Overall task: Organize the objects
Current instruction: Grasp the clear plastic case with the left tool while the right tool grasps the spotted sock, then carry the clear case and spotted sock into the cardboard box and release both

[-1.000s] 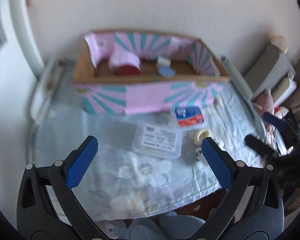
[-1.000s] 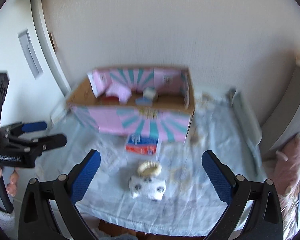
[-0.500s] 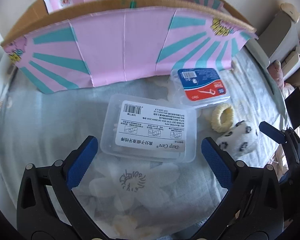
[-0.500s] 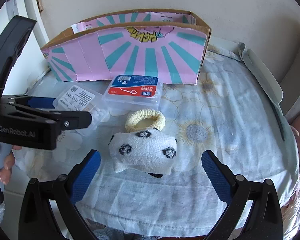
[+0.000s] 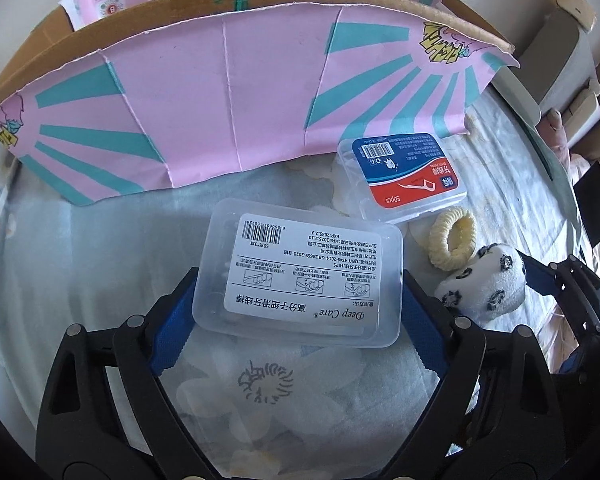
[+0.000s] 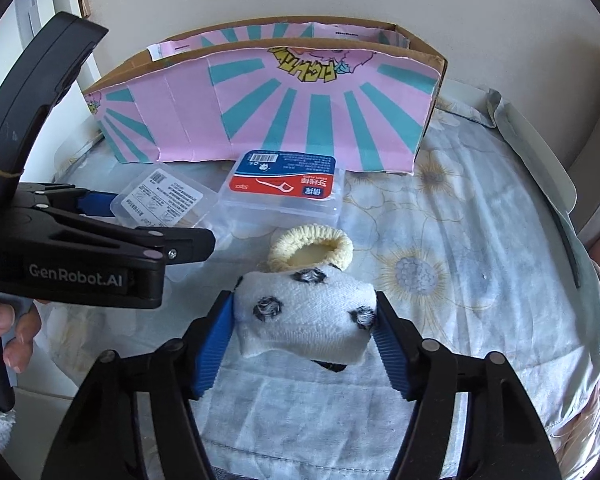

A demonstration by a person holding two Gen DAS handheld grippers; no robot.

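Only the right wrist view shows fingers [image 6: 8, 332] gripping the left claw [image 6: 152, 220]

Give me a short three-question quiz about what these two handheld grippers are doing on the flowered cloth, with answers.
1. True or false: the left gripper has the red-and-blue labelled box between its fingers.
2. What sits between the fingers of the right gripper?
A. clear plastic box
B. spotted sock
C. pink cardboard box
3. Fill in: both grippers' jaws are ____ at this moment.

Key:
1. False; it straddles the clear plastic box.
2. B
3. closing
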